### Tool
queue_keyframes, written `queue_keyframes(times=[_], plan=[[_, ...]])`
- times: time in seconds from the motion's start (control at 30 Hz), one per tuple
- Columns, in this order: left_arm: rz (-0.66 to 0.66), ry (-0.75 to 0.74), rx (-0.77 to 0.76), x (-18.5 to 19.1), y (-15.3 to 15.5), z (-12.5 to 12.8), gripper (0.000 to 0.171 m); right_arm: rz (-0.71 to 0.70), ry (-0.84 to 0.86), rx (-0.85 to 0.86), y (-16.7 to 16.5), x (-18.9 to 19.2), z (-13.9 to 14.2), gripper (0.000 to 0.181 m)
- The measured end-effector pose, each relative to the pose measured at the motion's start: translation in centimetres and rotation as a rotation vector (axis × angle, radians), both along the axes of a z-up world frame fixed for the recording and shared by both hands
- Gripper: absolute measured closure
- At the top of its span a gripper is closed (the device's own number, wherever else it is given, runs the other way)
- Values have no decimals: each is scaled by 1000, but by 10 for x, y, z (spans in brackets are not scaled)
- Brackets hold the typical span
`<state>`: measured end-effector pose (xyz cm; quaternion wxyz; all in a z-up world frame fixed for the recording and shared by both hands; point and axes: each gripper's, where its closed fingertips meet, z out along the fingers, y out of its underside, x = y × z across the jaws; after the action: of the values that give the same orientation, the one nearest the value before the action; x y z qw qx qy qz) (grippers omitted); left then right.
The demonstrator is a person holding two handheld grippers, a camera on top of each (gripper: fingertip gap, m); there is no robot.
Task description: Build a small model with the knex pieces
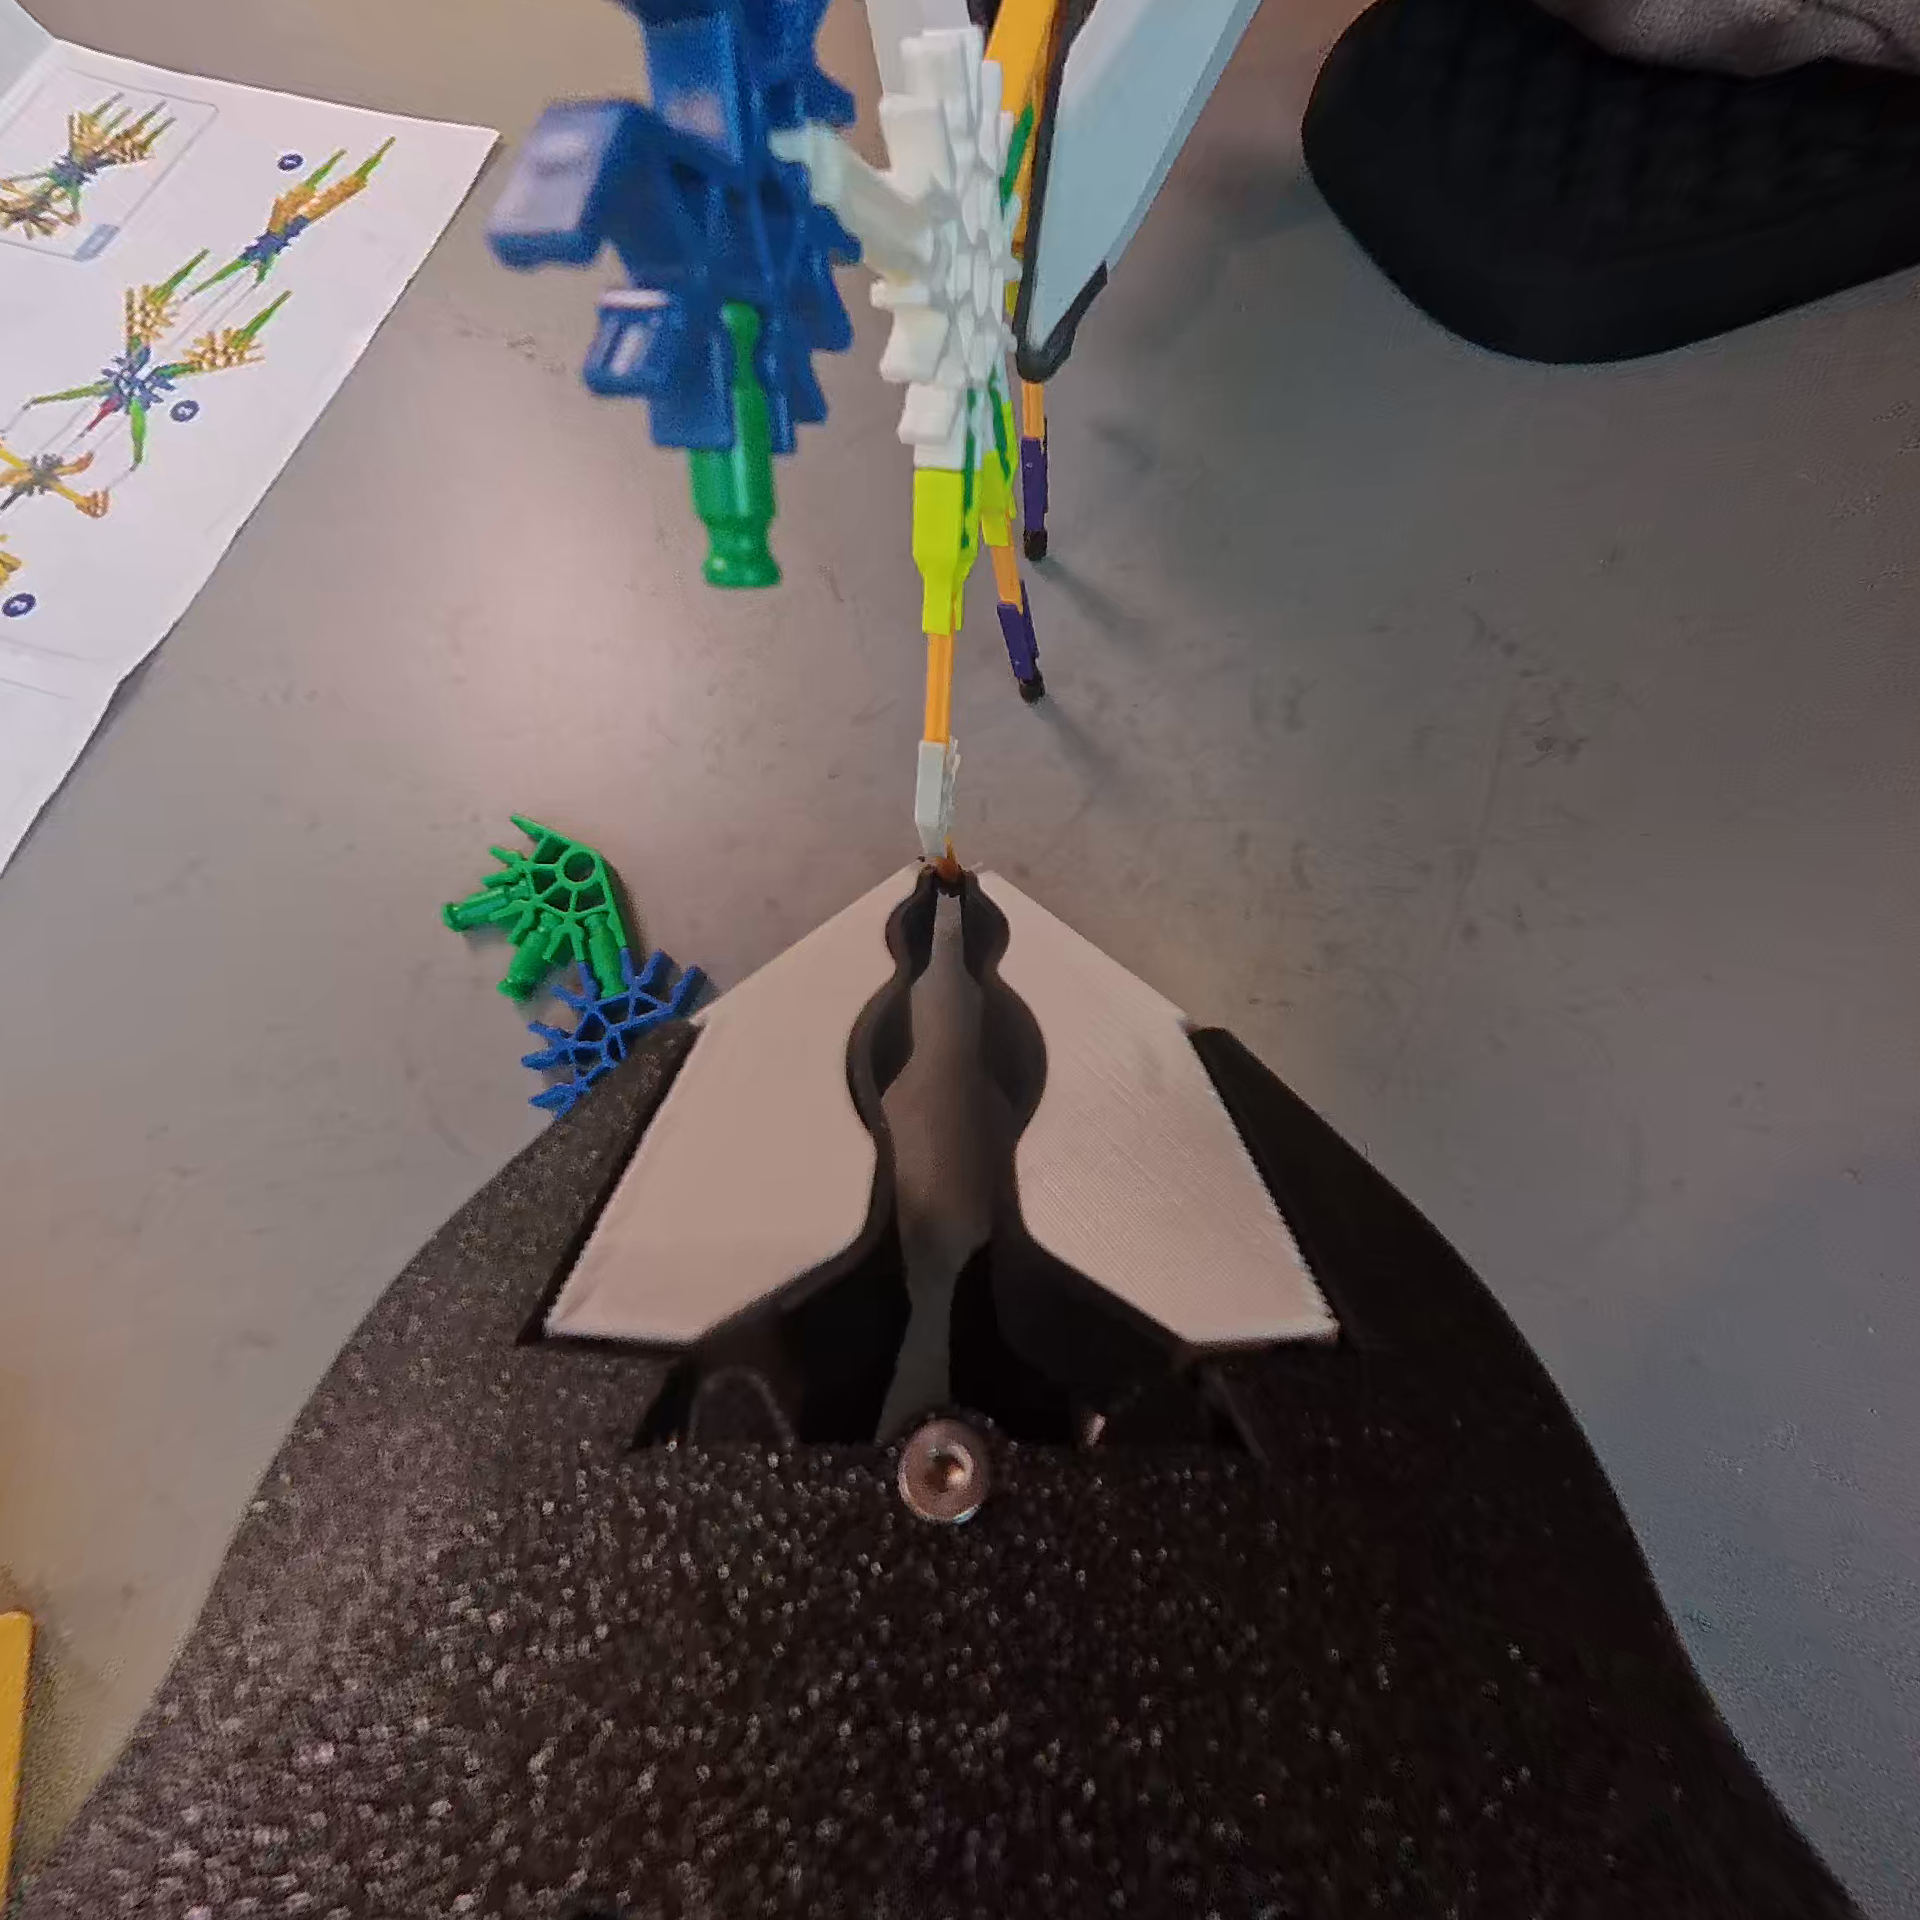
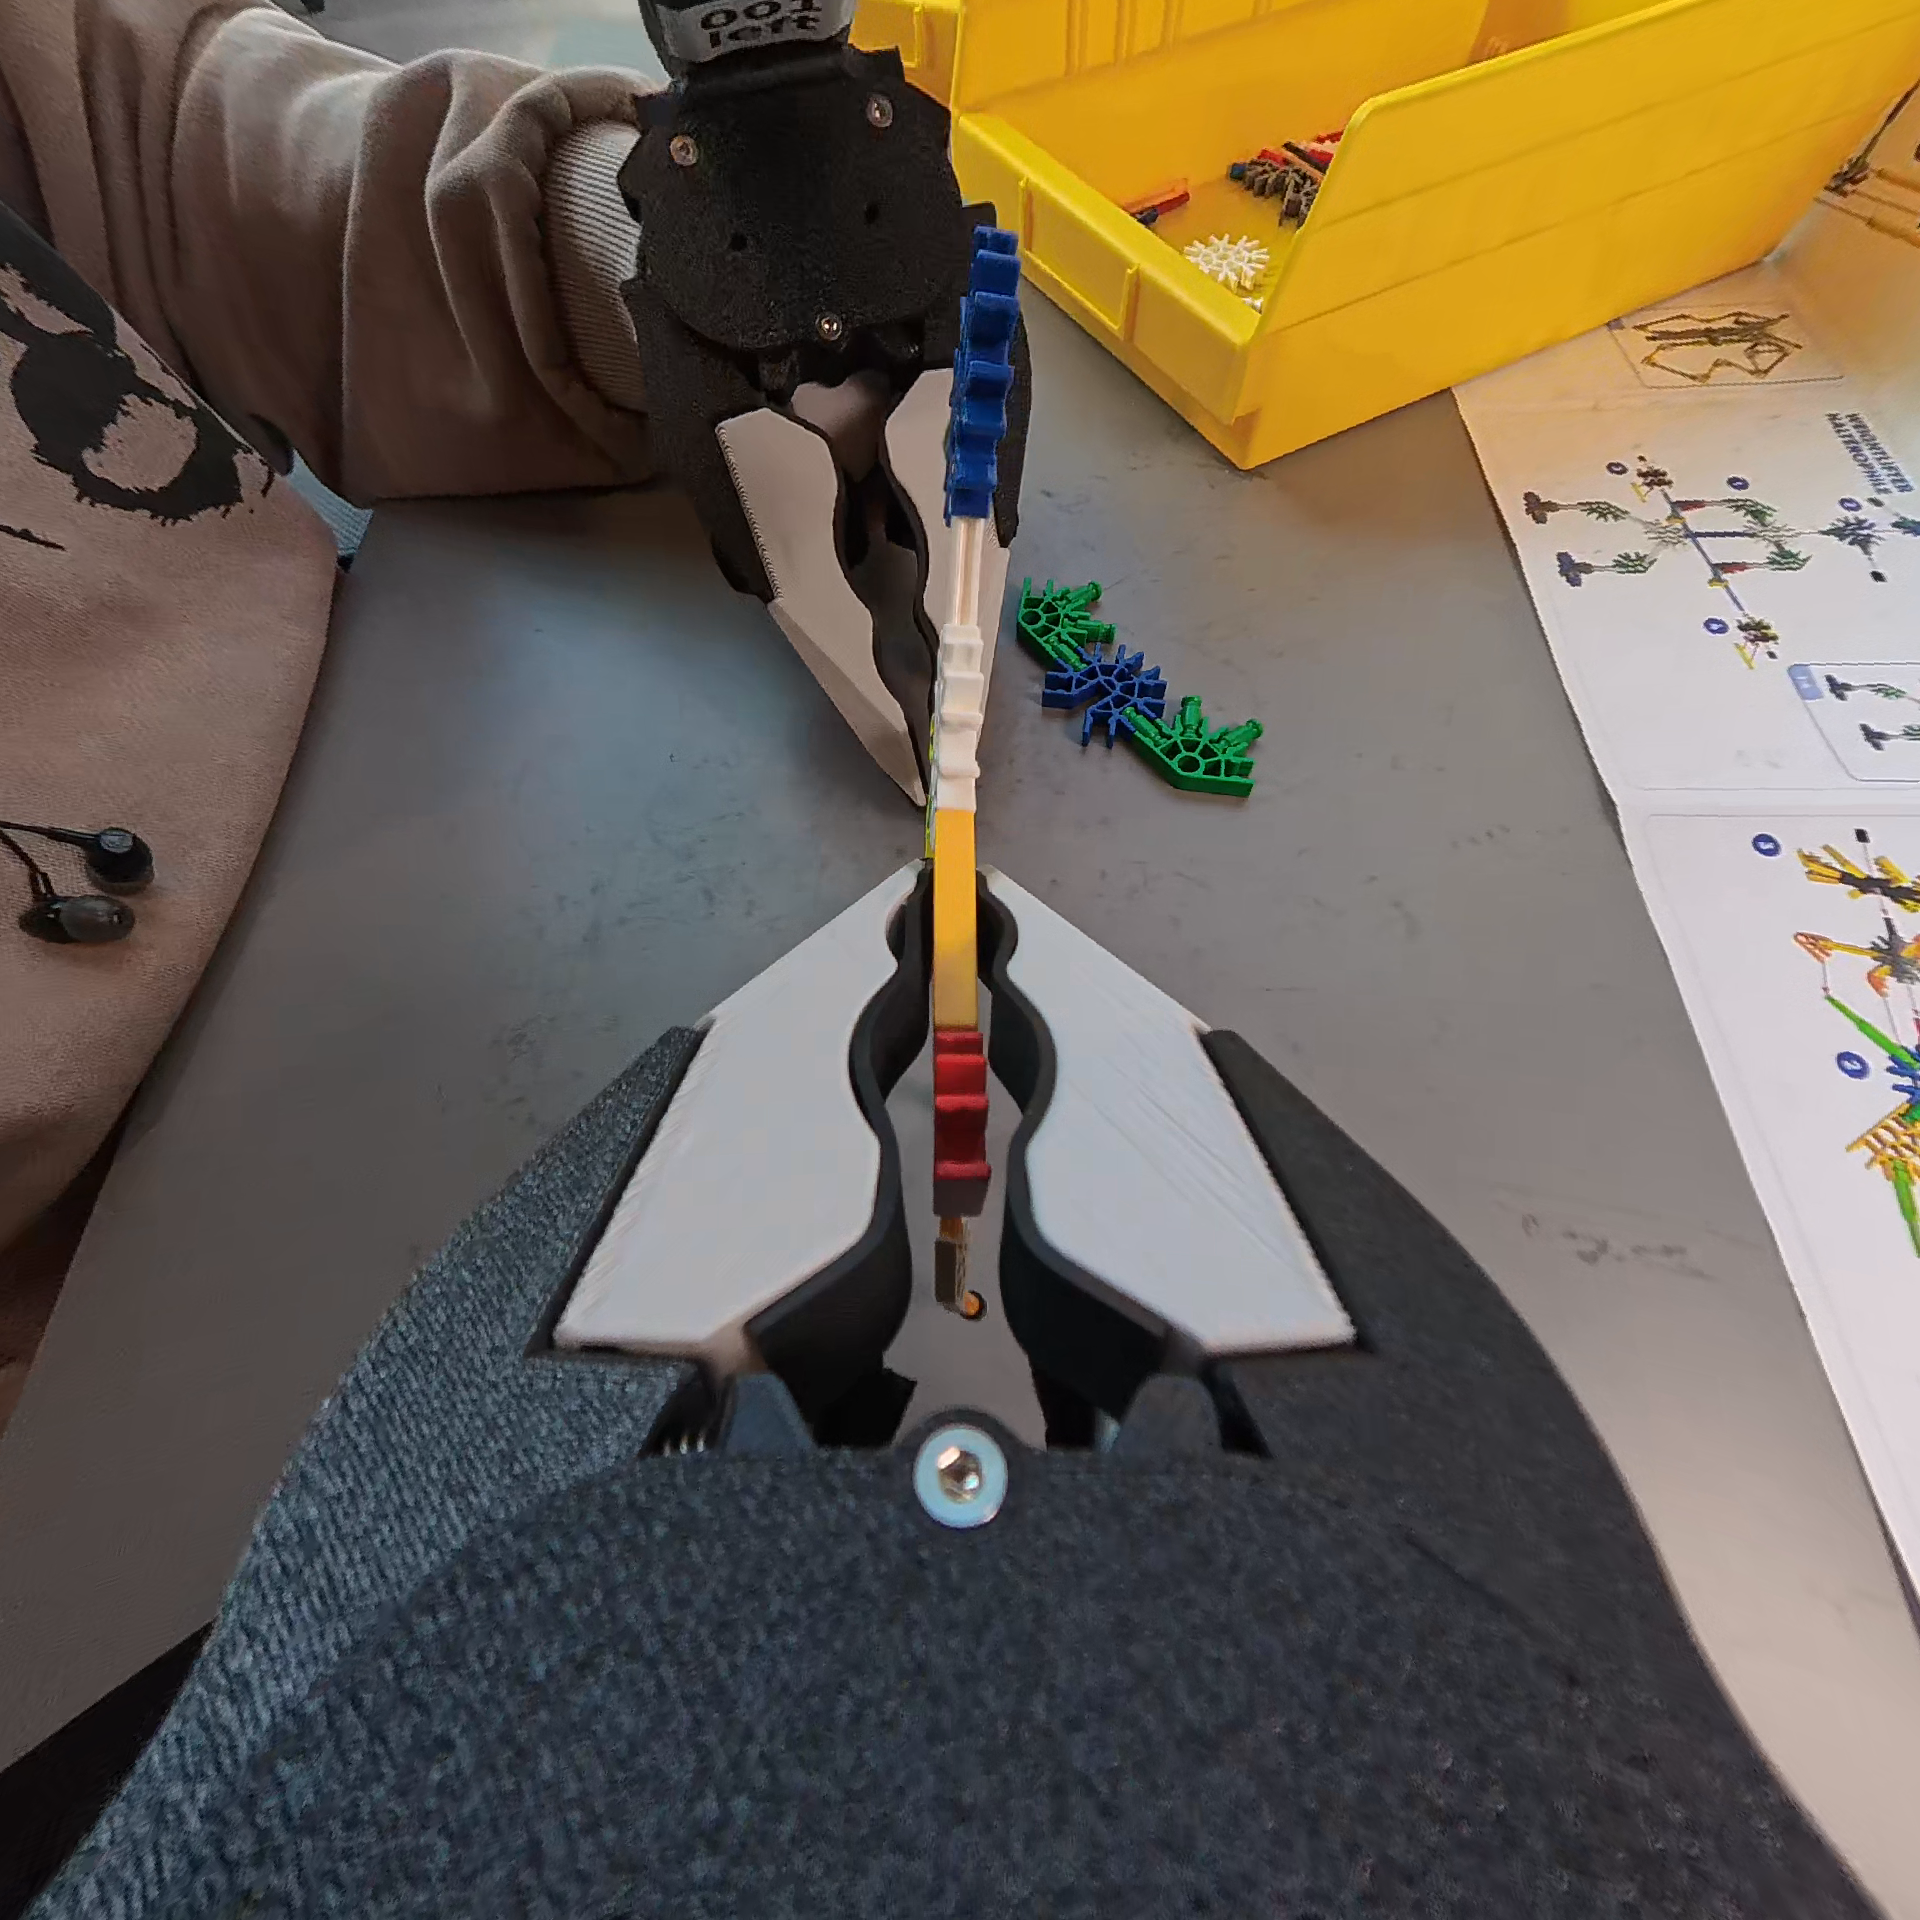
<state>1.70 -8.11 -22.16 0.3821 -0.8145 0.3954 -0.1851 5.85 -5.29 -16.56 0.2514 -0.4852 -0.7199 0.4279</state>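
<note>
Both grippers are clenched on one multicoloured plastic rod-and-connector toy model (image 2: pixel 958 727) held above the grey tabletop (image 2: pixel 520 727): the left gripper (image 1: pixel 945 871) pinches its thin orange rod tip, the right gripper (image 2: pixel 954 883) its yellow flat part, with a small green-and-blue connector piece (image 2: pixel 1138 691) lying near.

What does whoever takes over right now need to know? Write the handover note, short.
Left gripper: shut on the tip of a thin yellow rod of the toy model.
Right gripper: shut on the same model's flat yellow piece; a red connector sits between its fingers.
Green-and-blue piece: loose on the grey table, beside the left gripper.
Yellow bin and instruction sheet: farther back.
</note>
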Motion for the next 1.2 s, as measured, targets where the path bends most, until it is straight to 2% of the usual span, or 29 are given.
queue_keyframes(times=[0.23,0.5,1.0,1.2], plan=[[35,-226,-63,-4,1,27,157,16,27,-27,0,-1,0,177],[37,-215,-91,6,2,20,167,18,36,-39,1,0,0,177],[33,-215,-75,5,0,21,167,33,57,-3,-3,2,1,177],[10,-238,-22,9,-1,30,159,42,61,13,-5,3,1,176]])
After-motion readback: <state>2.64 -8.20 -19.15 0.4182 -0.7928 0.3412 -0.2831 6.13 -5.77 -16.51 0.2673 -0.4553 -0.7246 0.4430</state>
